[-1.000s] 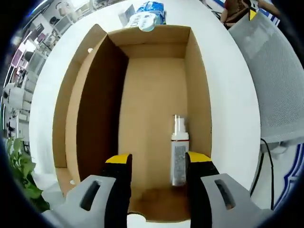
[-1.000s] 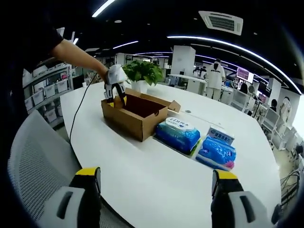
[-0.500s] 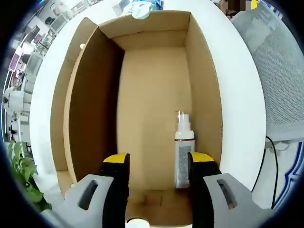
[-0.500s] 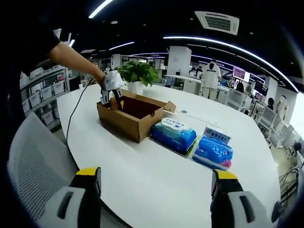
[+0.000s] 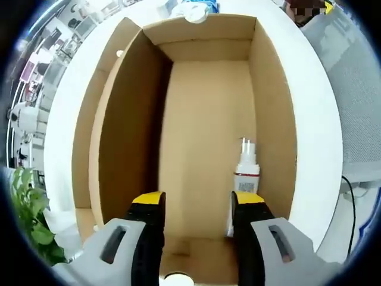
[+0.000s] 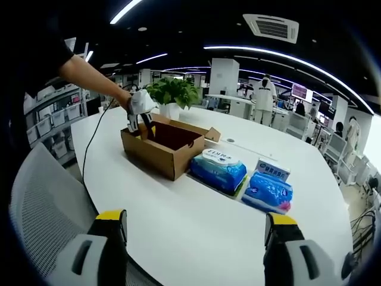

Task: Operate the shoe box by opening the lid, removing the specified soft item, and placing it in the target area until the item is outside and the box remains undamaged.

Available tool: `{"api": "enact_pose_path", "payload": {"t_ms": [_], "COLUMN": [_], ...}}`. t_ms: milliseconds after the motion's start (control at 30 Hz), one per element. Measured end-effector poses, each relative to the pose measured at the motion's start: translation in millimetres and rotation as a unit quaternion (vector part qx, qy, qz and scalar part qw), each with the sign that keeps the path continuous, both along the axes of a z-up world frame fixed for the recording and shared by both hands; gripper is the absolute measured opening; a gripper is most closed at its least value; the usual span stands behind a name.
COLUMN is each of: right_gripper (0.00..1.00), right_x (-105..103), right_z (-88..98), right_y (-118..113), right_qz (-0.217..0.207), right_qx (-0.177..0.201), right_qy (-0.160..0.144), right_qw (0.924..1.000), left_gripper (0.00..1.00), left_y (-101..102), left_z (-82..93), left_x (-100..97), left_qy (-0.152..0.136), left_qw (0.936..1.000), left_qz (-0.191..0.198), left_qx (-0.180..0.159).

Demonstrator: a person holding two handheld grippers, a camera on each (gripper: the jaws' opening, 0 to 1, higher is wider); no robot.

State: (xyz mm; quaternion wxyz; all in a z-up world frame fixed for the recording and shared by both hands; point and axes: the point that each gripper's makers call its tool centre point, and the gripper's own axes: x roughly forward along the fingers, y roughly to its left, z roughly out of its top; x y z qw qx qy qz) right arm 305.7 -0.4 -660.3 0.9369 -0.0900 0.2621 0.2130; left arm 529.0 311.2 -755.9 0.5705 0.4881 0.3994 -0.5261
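Left gripper (image 5: 193, 205), jaws spread and empty, points into the open shoe box (image 5: 271, 101). A spray bottle (image 5: 243, 179) lies on the box floor against the right wall, just beside the right jaw. Right gripper (image 6: 193, 229), jaws spread wide, hangs above the bare near edge of the desk (image 6: 202, 220); its view shows two wipe packs (image 6: 218, 170) (image 6: 269, 190) beside the box.

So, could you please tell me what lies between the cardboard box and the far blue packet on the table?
In the right gripper view, another blue packet of wipes lies between the cardboard box and the far blue packet.
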Motion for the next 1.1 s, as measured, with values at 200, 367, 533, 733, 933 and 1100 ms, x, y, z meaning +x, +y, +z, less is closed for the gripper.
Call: {"api": "enact_pose_path", "payload": {"t_ms": [200, 367, 533, 733, 933, 1100], "right_gripper": [0.96, 0.96, 0.96, 0.95, 0.95, 0.95], "right_x": [-1.3, -1.0, 0.5, -1.0, 0.4, 0.9], "right_z": [-1.8, -3.7, -2.2, -4.7, -2.8, -0.7], "right_y": [-1.5, -0.2, -2.9, -5.4, -4.3, -3.8], "right_qz": [-0.004, -0.002, -0.005, -0.011, -0.01, -0.009], "right_qx": [0.002, 0.001, 0.001, 0.002, 0.005, 0.005], "right_qy": [0.002, 0.004, 0.002, 0.004, 0.002, -0.001], "right_qw": [1.0, 1.0, 1.0, 0.9999, 0.9999, 0.9999], "left_gripper": [0.52, 0.54, 0.52, 0.5, 0.38, 0.4], "left_y": [-3.0, -7.5, -10.6, -10.2, -11.0, -12.1], "left_z": [9.2, 5.0, -5.1, -4.1, 1.5, 2.5], "left_x": [7.3, -3.8, -13.1, -12.2, 3.9, 9.6], "left_qy": [0.008, 0.029, 0.038, 0.033, -0.01, -0.025], "left_qw": [0.9996, 0.9991, 0.9991, 0.9991, 0.9989, 0.9991], "left_qz": [0.009, 0.009, 0.0, -0.001, 0.019, 0.012], "left_qx": [-0.025, -0.03, -0.022, -0.025, -0.042, -0.033]}}
